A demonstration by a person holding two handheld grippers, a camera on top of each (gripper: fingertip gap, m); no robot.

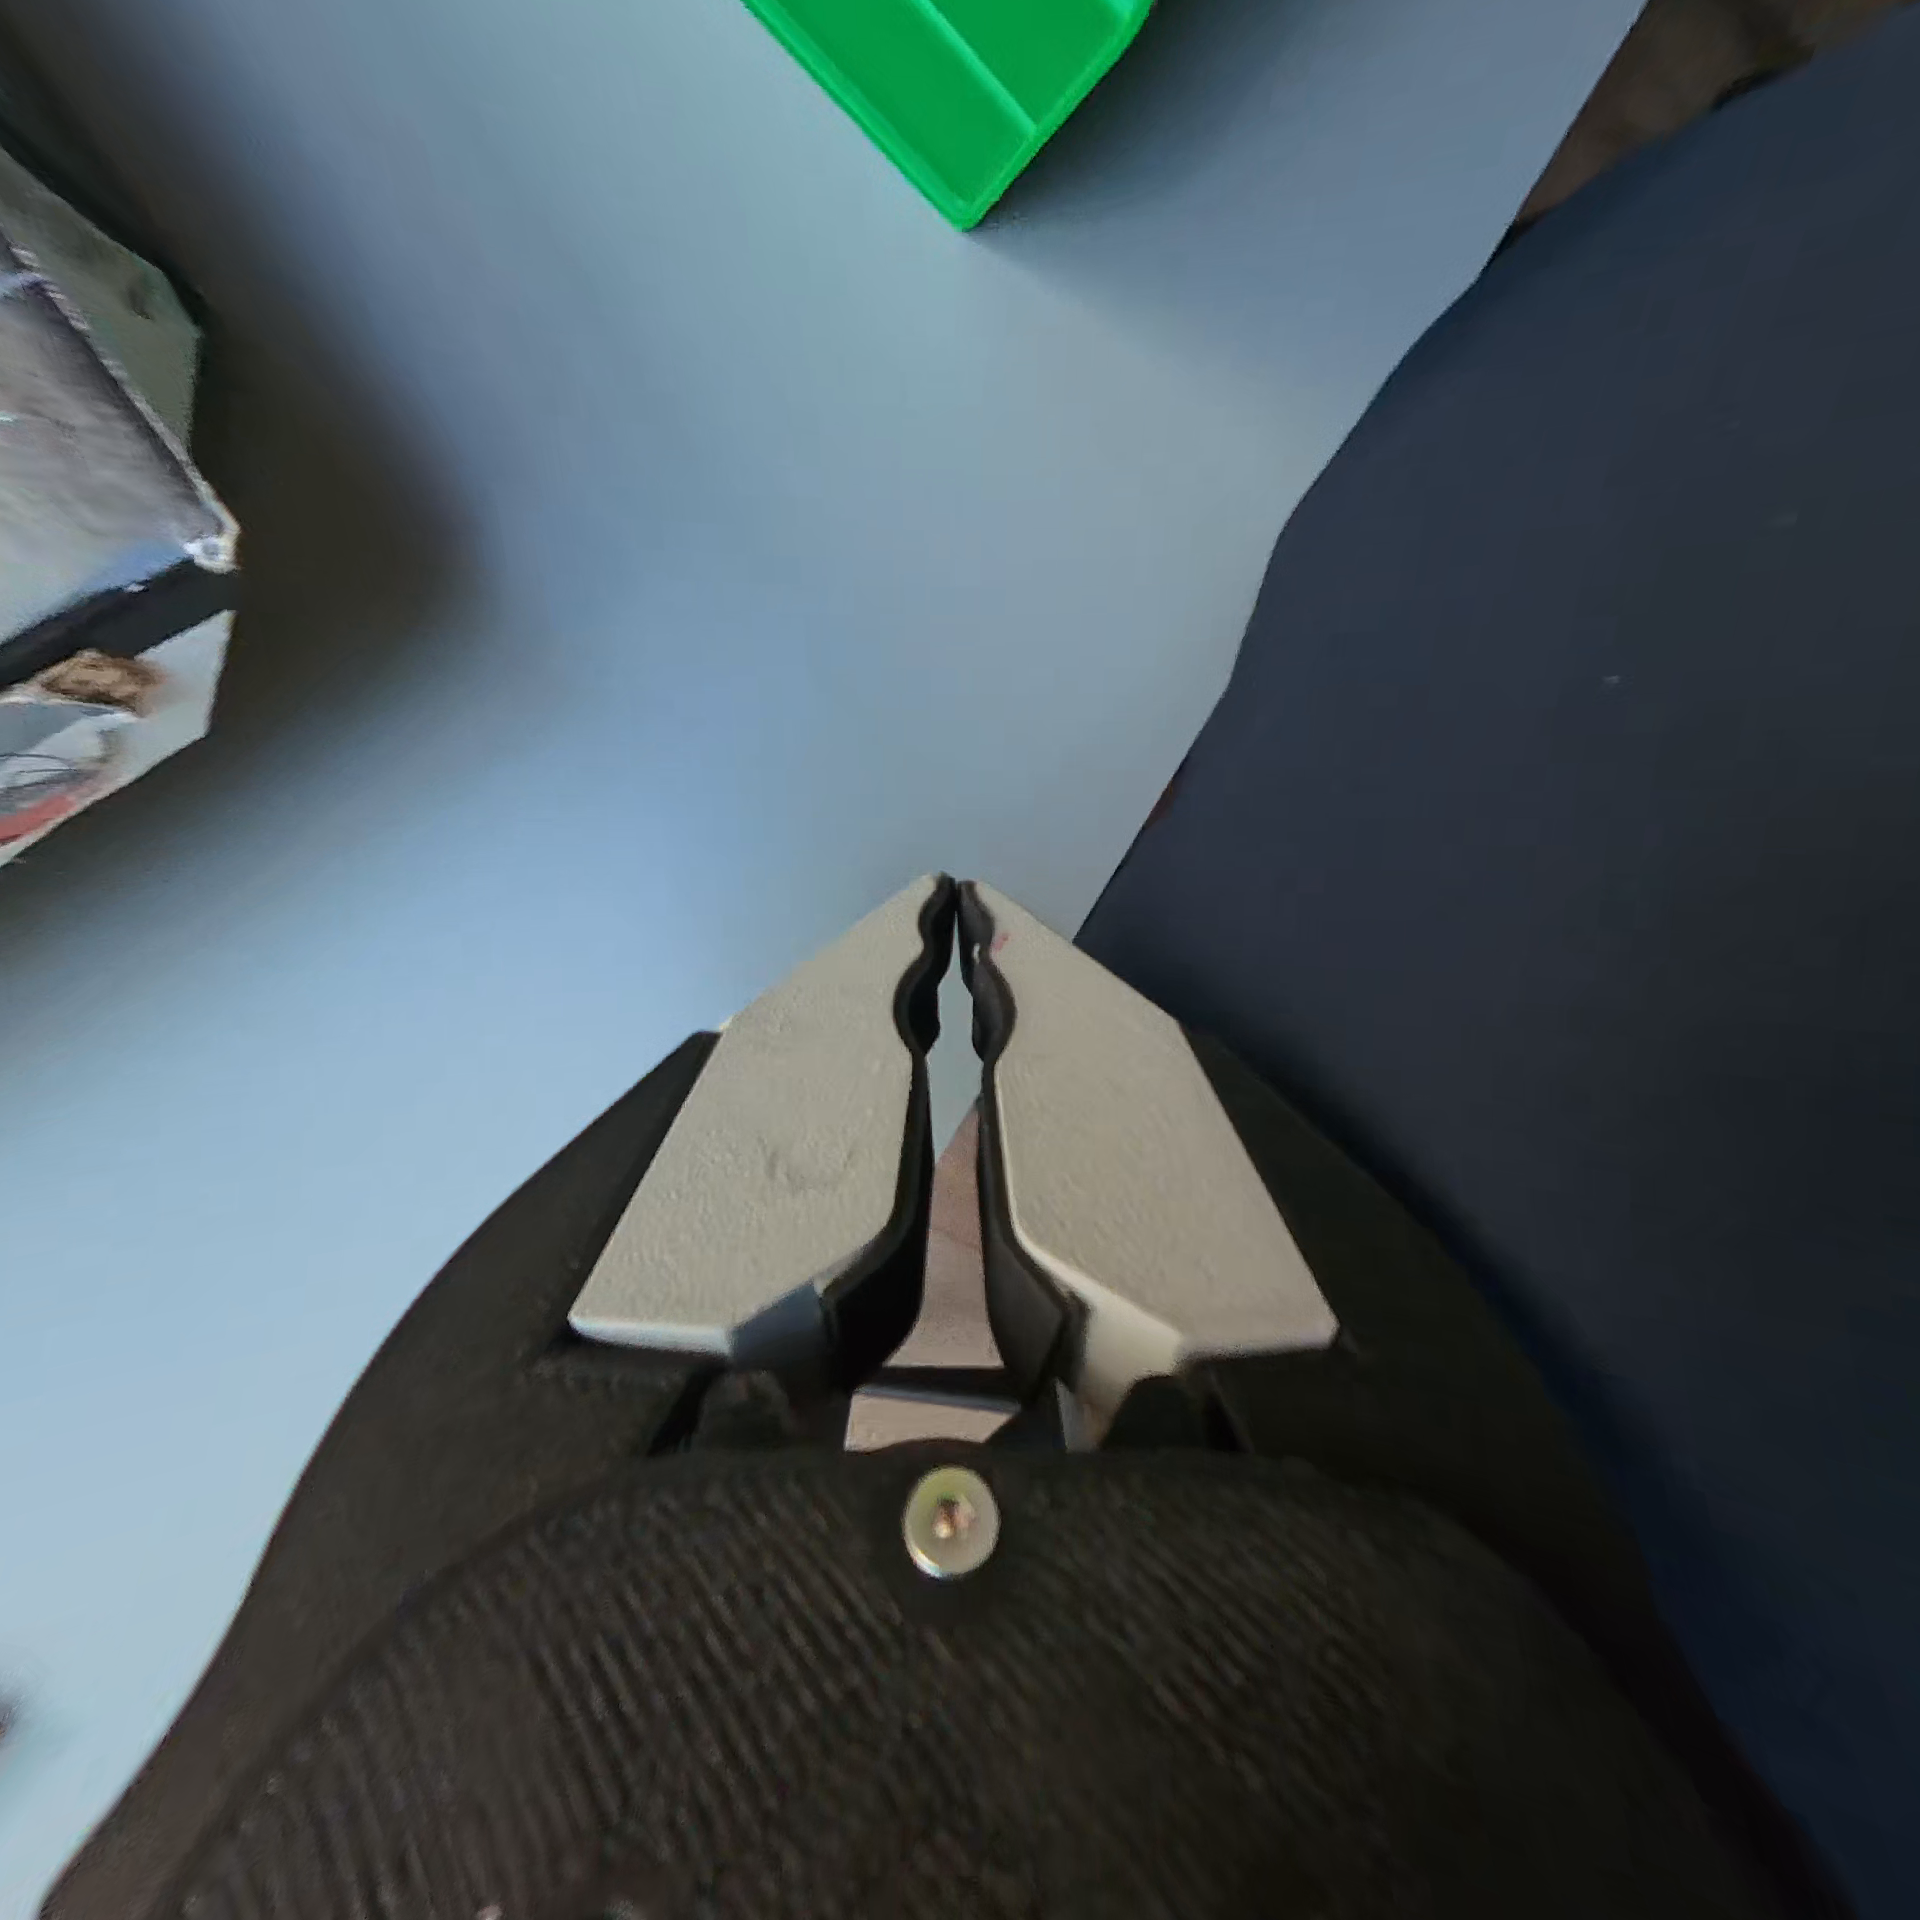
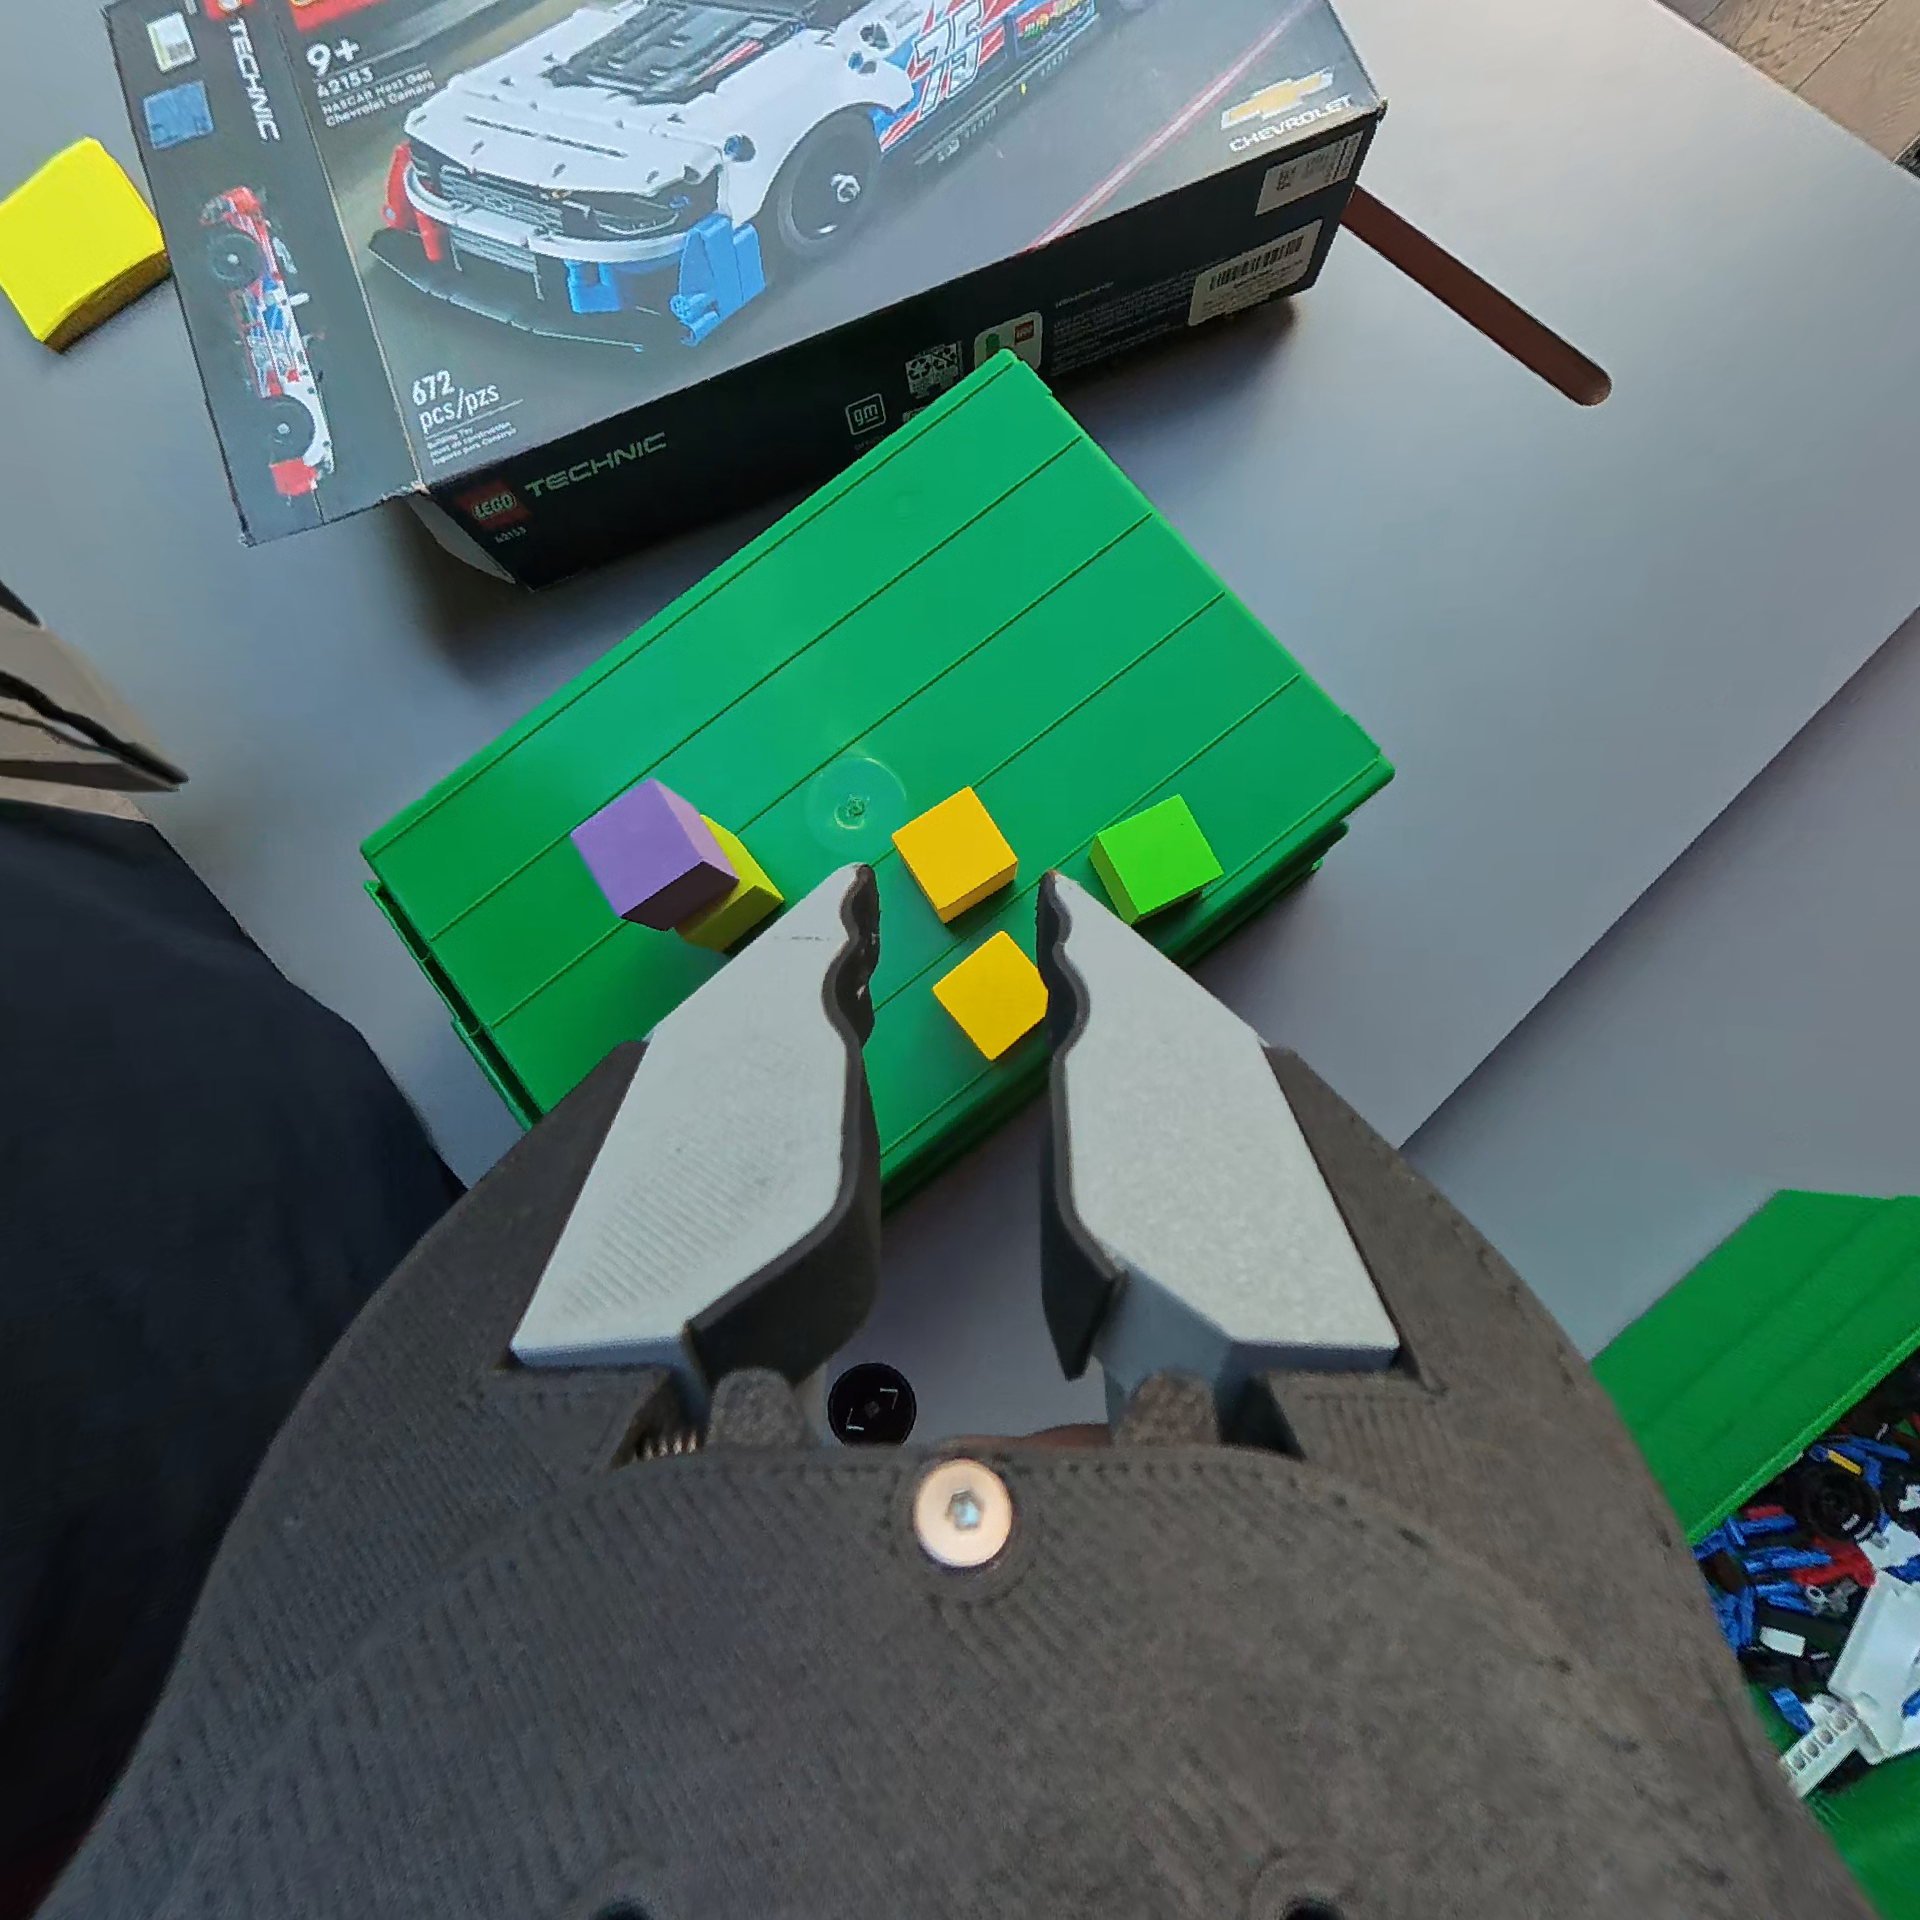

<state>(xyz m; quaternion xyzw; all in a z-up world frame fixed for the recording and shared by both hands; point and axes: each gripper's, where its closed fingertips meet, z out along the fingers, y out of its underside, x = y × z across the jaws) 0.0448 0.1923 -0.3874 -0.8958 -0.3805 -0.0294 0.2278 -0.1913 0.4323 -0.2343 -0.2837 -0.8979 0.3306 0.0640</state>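
Observation:
My left gripper (image 1: 954, 894) is shut, its pads meeting with nothing between them, above the bare blue-grey table (image 1: 623, 623). My right gripper (image 2: 956, 883) is open above a flat green box (image 2: 935, 623). On the box lie a purple cube (image 2: 649, 852) stacked askew on a yellow-green cube (image 2: 743, 899), two yellow cubes and a bright green cube (image 2: 1153, 854). The nearer yellow cube (image 2: 989, 992) lies between my right fingers, close to the right pad (image 2: 1060, 956) and clear of the left pad. The farther yellow cube (image 2: 954, 850) lies just beyond the fingertips.
A toy car carton (image 2: 727, 208) lies behind the green box and shows at the left in the left wrist view (image 1: 94, 520). A yellow block (image 2: 78, 239) sits far left. A green tray of small parts (image 2: 1818, 1507) is at lower right. A person's dark clothing (image 1: 1610, 727) is close by. Spacing between my two grippers at the tips: around 35 centimeters. My right tips are roughly 7 centimeters from the purple cube (image 2: 649, 852).

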